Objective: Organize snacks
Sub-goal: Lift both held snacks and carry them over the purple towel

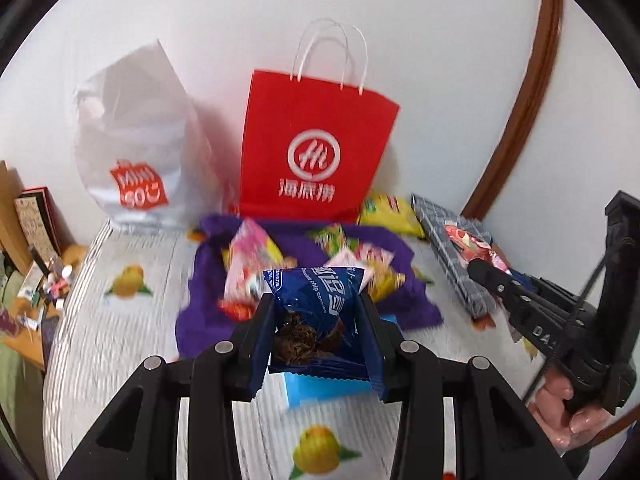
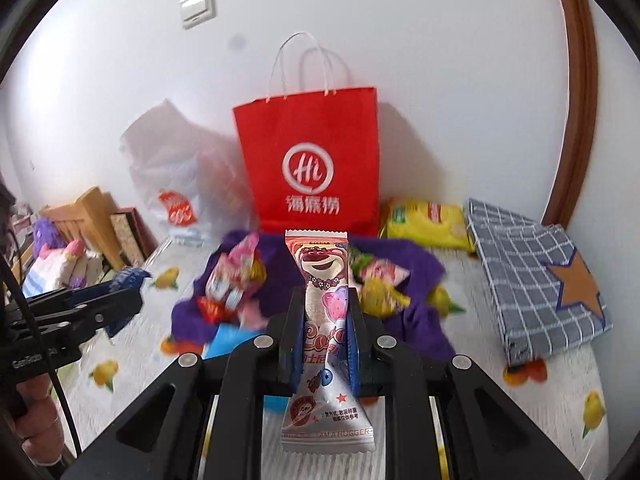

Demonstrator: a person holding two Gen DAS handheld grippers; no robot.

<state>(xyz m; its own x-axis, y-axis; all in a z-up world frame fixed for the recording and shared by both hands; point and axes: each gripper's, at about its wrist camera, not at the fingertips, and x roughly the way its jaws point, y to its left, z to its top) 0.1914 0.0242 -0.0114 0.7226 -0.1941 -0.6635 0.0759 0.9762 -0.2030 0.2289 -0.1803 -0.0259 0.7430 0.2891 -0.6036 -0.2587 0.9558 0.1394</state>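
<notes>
The left gripper (image 1: 316, 320) pinches a blue cookie packet (image 1: 316, 300); the right gripper (image 2: 323, 320) clamps narrowly on a pink bear snack packet (image 2: 322, 320), both lifted above the purple cloth (image 2: 420, 320) strewn with snacks. Behind stand 1 red paper bag (image 2: 316, 160) and 1 white plastic bag (image 1: 136, 140).

White wall (image 2: 440, 60) with a switch plate (image 2: 197, 7); brown curved trim (image 2: 576, 120), perhaps a door frame.

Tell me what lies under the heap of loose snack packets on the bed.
A crumpled purple cloth spreads beneath the snack packets, over the fruit-print bedspread. A light blue item pokes out; anything else below stays covered.
</notes>
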